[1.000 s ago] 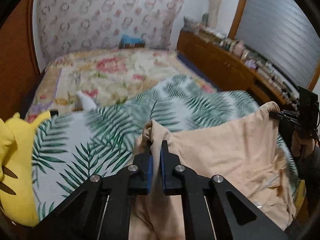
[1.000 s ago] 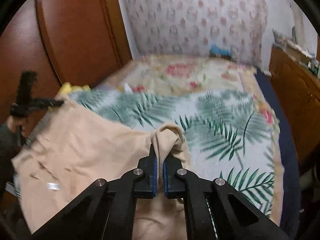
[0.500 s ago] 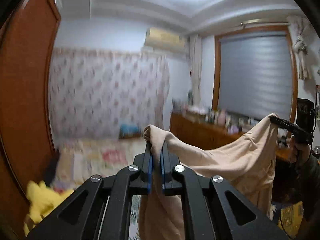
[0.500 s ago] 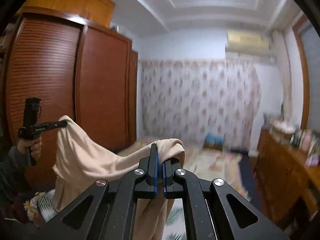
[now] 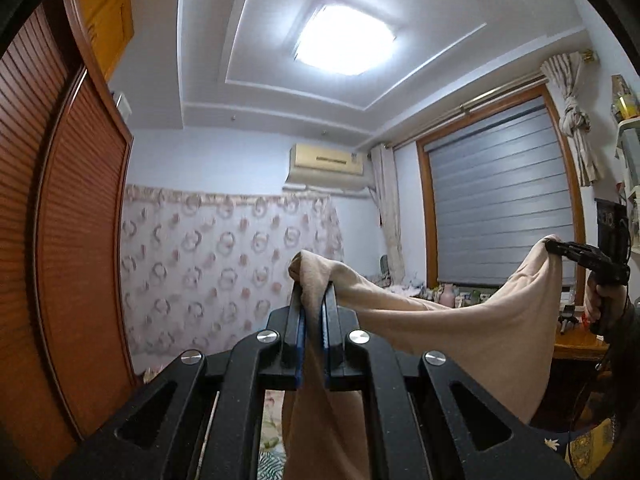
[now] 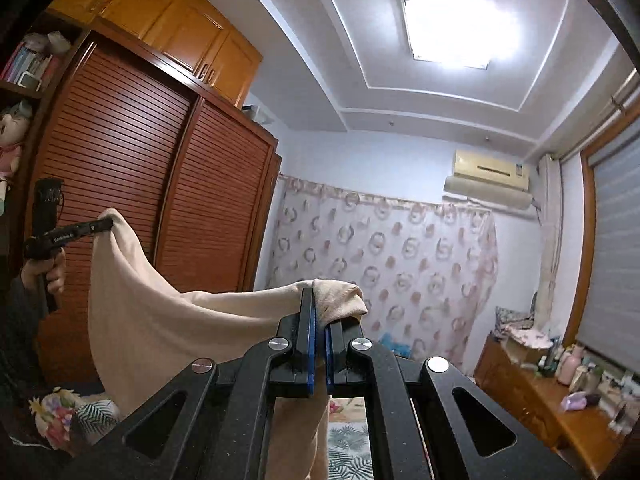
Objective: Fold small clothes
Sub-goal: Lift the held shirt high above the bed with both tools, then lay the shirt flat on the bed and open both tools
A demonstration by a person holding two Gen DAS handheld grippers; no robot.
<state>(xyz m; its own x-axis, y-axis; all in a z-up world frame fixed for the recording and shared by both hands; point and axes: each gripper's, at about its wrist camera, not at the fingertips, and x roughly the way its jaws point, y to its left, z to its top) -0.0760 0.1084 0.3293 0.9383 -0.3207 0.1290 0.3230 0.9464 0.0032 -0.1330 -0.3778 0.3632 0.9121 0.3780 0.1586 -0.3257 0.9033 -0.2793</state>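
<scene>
Bedroom seen at ceiling height, both cameras tilted slightly upward.

Left wrist view: a wardrobe with slatted doors fills the left edge; a patterned curtain, an air conditioner and a shuttered window line the far walls. The left tool is clamped narrow on one corner of a peach garment, a fold of cloth bunched above its tips. The garment sags in a slack curve to the right tool, gripped by a hand at the frame's edge.

Right wrist view: the right tool is pinched on the other corner, cloth rolled over its tips; the left tool holds the far corner before the wardrobe. A dresser with bottles stands lower right.

Handling: the garment appears light, soft and limp, draping freely between the grips; corners or hem edges look like the best holds, since a mid-panel pinch would likely bunch it.

Hidden: the garment's lower edge falls behind both tool bodies, so its kind and full shape cannot be told. Only slivers of the bed show between the tool arms.
</scene>
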